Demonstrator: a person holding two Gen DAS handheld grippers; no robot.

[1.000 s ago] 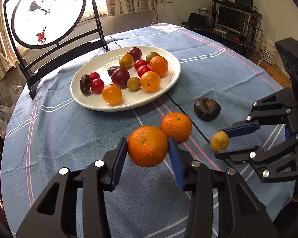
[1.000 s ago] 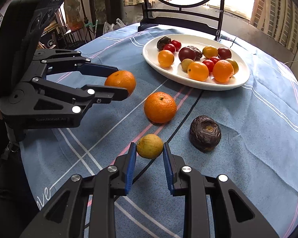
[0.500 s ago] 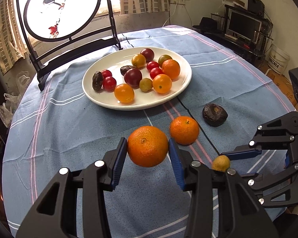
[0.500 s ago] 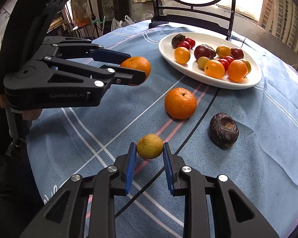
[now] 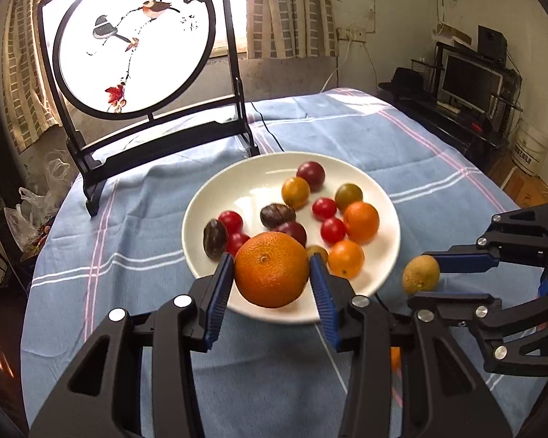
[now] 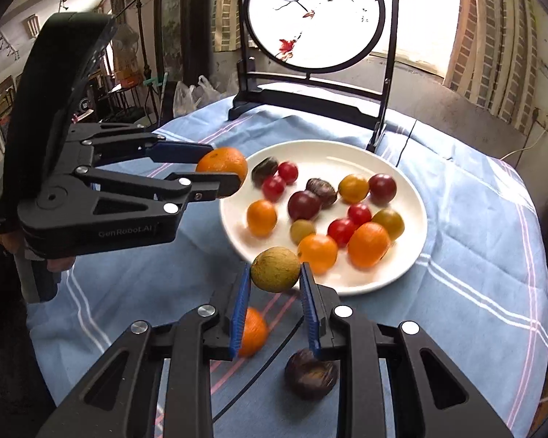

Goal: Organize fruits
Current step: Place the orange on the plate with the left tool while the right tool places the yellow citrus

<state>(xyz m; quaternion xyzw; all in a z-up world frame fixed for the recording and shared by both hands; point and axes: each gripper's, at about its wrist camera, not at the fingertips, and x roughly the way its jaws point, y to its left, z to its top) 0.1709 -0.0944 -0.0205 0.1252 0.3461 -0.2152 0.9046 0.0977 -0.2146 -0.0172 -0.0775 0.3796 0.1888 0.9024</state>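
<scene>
The left gripper (image 5: pixel 272 277) is clamped on a large orange (image 5: pixel 272 269), held in the air over the near rim of the white plate (image 5: pixel 237 182) — the right gripper (image 6: pixel 275 281) pinches a small yellow-green fruit (image 6: pixel 276 269) just beside that same rim. On the blue tablecloth (image 6: pixel 475 255) near the table's front edge lie another orange (image 6: pixel 254 332) and a dark wrinkled fruit (image 6: pixel 310 374).

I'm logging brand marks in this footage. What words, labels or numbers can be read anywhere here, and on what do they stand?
"GenRobot.AI": on the side of the left gripper, seen from the right wrist view.
Small white print at the back end of that gripper's body: too small to read.
Dark lettering on the white bucket by the wall: too blurred to read.
Nothing readable on the plate, fruit or tablecloth.
</scene>
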